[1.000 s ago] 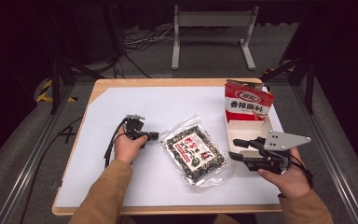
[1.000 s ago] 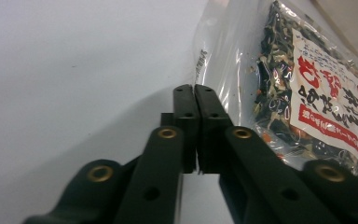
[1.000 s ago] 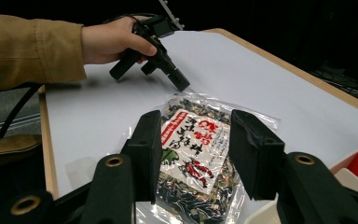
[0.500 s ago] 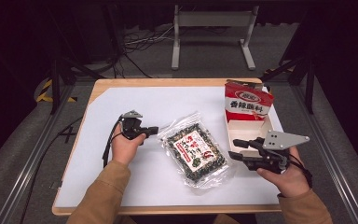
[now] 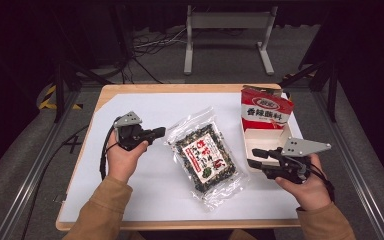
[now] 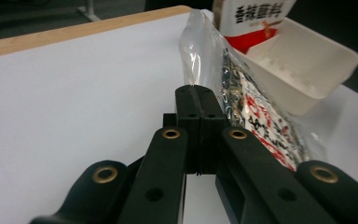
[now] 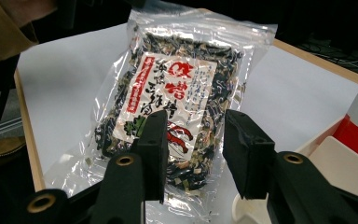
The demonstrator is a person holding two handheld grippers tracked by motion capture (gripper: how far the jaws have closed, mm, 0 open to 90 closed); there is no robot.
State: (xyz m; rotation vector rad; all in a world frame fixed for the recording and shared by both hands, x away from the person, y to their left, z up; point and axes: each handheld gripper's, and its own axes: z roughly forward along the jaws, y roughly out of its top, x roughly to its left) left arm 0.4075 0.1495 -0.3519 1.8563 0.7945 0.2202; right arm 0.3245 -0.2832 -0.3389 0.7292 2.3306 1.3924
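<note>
A clear packet of dark dried greens [image 5: 205, 157] with a red-and-white label lies flat mid-table, and also shows ahead in the right gripper view as the packet [image 7: 168, 93]. My left gripper [image 5: 157, 133] is held above the table to the packet's left, pointing at it. Its jaws are shut with nothing in them, their tips [image 6: 199, 95] just short of the packet's clear edge [image 6: 200, 51]. My right gripper [image 5: 254, 157] hovers at the packet's right, open. Its jaws have just been closing, and nothing is between the pads [image 7: 193, 128].
A red-and-white snack bag [image 5: 266, 109] stands in a white cardboard tray [image 5: 275, 137] at the right, just behind my right gripper. A white sheet [image 5: 145, 190] covers the wooden table [image 5: 180, 89]. Dark floor, cables and a metal stand lie beyond the far edge.
My left hand has lifted off the table and its gripper now points right at the packet. The right gripper's jaws have narrowed slightly; that hand has stayed put.
</note>
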